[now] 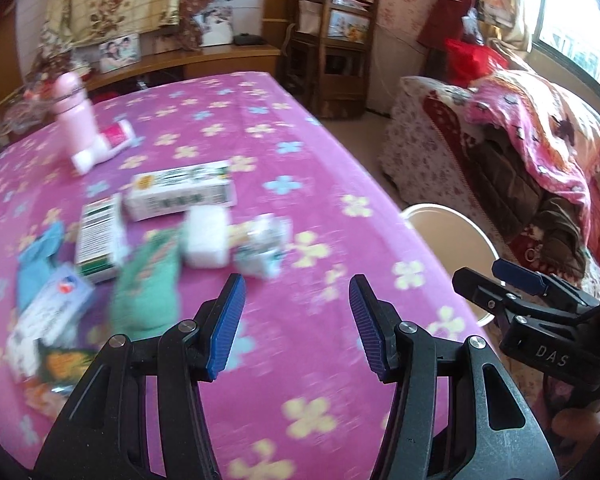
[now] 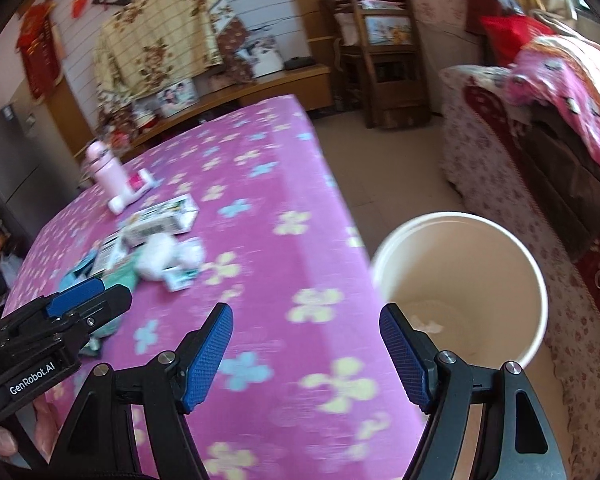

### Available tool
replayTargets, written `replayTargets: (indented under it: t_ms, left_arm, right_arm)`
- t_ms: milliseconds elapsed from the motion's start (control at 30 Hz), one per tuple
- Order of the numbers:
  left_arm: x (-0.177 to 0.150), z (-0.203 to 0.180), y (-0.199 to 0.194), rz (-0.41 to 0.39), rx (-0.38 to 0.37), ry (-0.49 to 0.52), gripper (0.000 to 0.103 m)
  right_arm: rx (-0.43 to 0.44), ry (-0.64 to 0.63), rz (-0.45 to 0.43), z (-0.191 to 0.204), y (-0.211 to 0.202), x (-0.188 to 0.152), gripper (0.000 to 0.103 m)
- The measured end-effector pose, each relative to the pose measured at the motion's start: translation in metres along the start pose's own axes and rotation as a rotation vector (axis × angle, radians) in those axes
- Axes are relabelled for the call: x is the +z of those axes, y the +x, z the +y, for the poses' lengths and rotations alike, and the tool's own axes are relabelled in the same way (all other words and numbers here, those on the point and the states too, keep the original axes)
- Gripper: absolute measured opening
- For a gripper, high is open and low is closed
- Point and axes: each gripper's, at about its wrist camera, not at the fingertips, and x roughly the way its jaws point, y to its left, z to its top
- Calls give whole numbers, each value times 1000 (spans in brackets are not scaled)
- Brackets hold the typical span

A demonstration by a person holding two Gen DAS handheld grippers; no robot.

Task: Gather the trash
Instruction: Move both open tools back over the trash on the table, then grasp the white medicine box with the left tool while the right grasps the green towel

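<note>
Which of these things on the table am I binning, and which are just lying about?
For the job:
- white bucket beside the table, the likely bin
- crumpled white wrappers
- long white carton
- green-striped box
- green packet

Probably just lying about:
- pink bottle, upright
- pink tube
- sofa blankets
- wooden shelf

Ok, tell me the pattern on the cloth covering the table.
The tablecloth is magenta pink with scattered pale yellow and light blue flowers. It shows best in the right wrist view.
</note>
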Motion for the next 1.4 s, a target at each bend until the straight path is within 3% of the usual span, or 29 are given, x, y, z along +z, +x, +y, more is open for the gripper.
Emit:
replayTargets:
  t_ms: [433,733,967,1067,1100,1200,1400]
  left_arm:
    - [-36,134,-52,-2,150,-109,52]
    - [-47,202,-59,23,158,-185,52]
    - [-39,214,-40,79,97,-189,52]
    - [-34,212,-29,104,86,-167,52]
    - [-31,211,-26,110,83,-161,52]
    - [-22,209,-14,128,77,-144,52]
    - [-14,191,16,210,105,-61,52]
  right_arm:
    - [145,-117,90,116,41,-9,75]
    - [256,-116,180,186,88,-4,75]
    - [286,-91,262,209,132,-1,78]
    - [329,-89,267,207,140,-4,51]
    - [349,-82,258,204,137,-5,49]
    - [302,-153,210,202,122,-5,48]
    - [296,-153,203,181,101,-5,48]
